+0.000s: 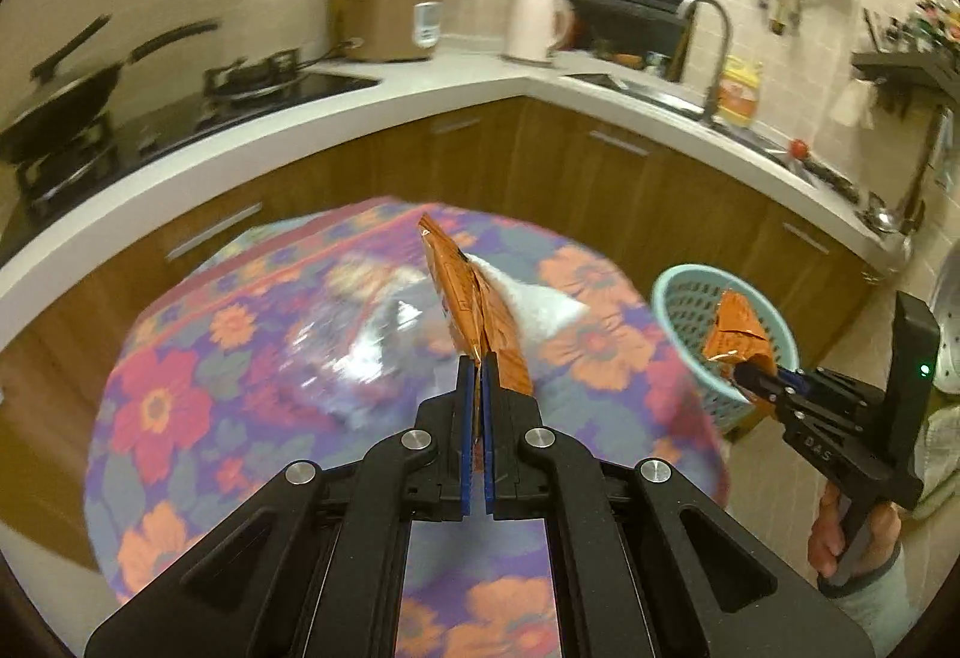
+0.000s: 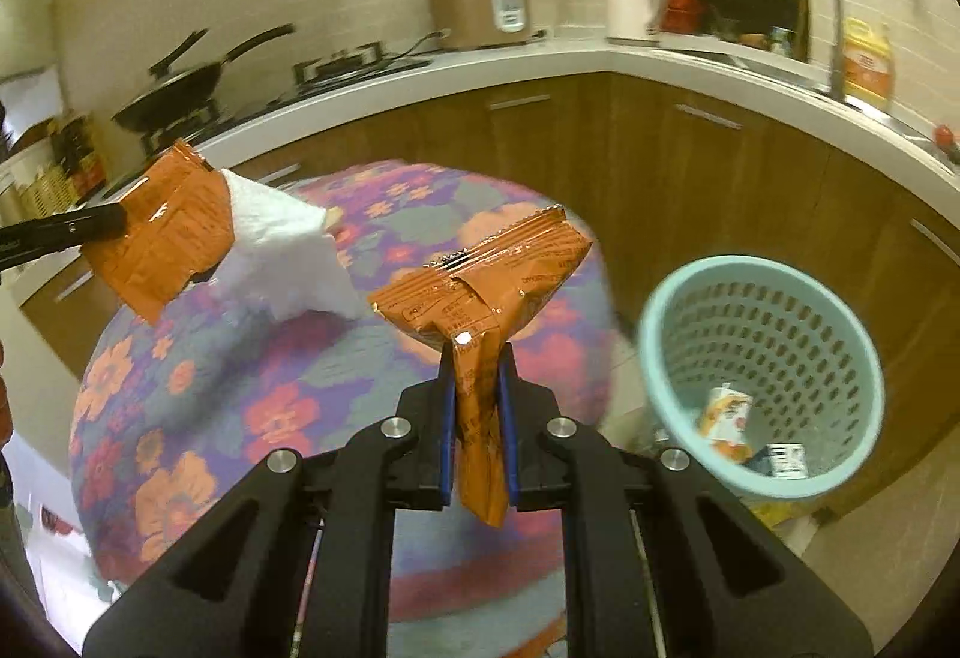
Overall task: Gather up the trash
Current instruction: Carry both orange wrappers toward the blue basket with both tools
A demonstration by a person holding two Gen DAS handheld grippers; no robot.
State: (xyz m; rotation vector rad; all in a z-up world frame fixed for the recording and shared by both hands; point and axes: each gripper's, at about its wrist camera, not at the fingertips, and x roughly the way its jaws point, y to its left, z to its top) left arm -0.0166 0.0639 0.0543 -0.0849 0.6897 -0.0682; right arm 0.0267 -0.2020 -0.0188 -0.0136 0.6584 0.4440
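Kitchen counters curve behind a round table [image 2: 180, 418] with a flowered cloth, and a pale blue basket [image 2: 762, 376] stands to its right. Your left gripper [image 1: 477, 358] is clamped on an orange wrapper [image 1: 462, 292] with a white tissue [image 1: 540, 298] trailing; your right gripper [image 2: 477, 352] pinches a second orange wrapper [image 2: 480, 286] near the basket. Both look light, crinkly and slippery, so grip well in from the edge

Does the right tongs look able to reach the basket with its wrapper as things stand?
Probably yes: the right tongs, shut on a wrapper, has open space between it and the basket's open top.
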